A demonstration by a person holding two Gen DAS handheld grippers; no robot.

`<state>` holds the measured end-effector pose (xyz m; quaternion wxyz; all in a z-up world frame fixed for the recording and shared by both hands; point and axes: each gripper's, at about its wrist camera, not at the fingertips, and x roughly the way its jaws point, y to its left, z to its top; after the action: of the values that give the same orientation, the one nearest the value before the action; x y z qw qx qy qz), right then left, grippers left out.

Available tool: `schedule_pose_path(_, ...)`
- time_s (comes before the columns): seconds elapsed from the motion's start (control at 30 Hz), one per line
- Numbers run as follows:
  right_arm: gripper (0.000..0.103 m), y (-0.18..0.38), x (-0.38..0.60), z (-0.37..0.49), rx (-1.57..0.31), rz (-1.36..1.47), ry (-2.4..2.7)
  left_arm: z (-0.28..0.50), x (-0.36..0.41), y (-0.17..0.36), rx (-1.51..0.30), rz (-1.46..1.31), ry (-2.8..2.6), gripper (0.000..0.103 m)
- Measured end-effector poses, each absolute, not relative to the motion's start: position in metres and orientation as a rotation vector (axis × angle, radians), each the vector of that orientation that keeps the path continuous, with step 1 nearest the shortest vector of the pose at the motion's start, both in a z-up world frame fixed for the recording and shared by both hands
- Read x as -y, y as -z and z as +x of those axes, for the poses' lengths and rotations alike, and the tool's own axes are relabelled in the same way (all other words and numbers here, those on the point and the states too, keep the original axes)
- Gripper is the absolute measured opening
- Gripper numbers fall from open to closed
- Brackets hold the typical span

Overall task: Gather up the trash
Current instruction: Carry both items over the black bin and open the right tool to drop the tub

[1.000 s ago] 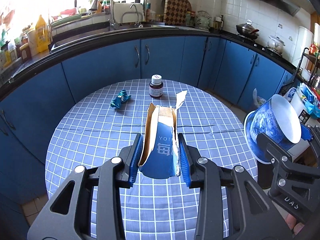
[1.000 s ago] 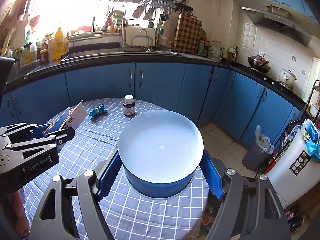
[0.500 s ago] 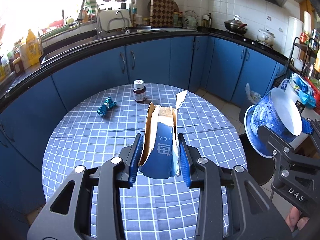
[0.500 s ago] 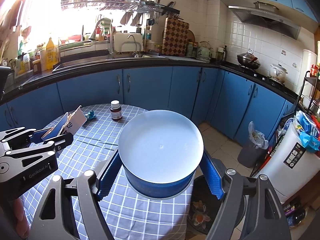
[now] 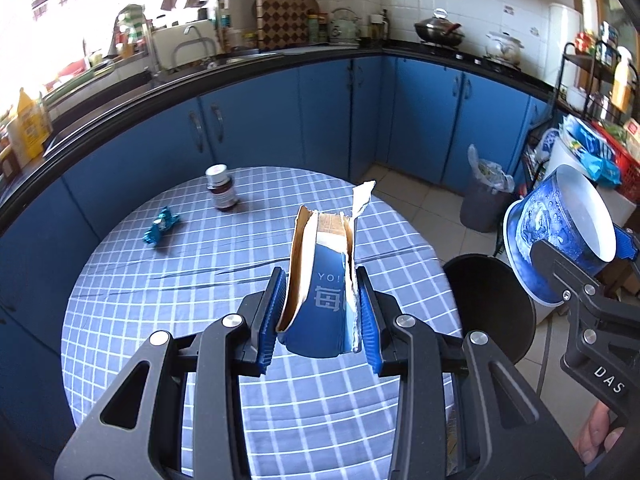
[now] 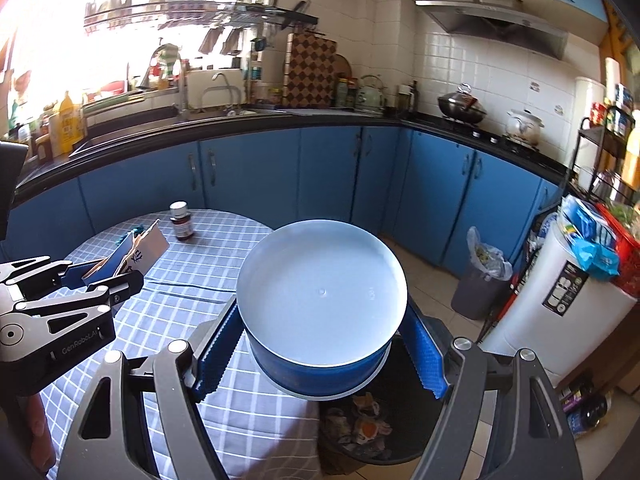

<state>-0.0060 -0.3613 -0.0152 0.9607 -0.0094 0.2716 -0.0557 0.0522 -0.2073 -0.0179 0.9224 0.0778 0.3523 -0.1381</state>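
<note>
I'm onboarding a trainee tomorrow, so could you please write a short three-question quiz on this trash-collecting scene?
1. True or false: the left gripper is empty.
2. The right gripper holds the blue tub above: A) the sink B) the black bin C) the stove.
3. Name the two items lying on the checked table.

Key: 1. False, it clamps the torn carton. 2. B. 3. The brown bottle and the teal wrapper.

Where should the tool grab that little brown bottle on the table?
Grip the brown bottle across its round body below the white cap, coming in level from the near side. It stands upright with open cloth around it; the crumpled blue wrapper lies well apart.
</note>
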Motion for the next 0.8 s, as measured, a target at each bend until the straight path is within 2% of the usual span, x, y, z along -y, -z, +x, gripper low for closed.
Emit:
schedule_pose_path(0.5, 0.074, 0.037, 0.438, -0.005, -0.591, 0.074, 0.218, 0.061, 0.296, 0.031, -0.742, 0.261, 0.393, 0.037)
schedule_pose_path(0.8, 0.075, 0.043, 0.461, 0.01, -0.592, 0.118, 0.218, 0.07, 0.322, 0.038, -0.75, 0.283, 0.414, 0.037)
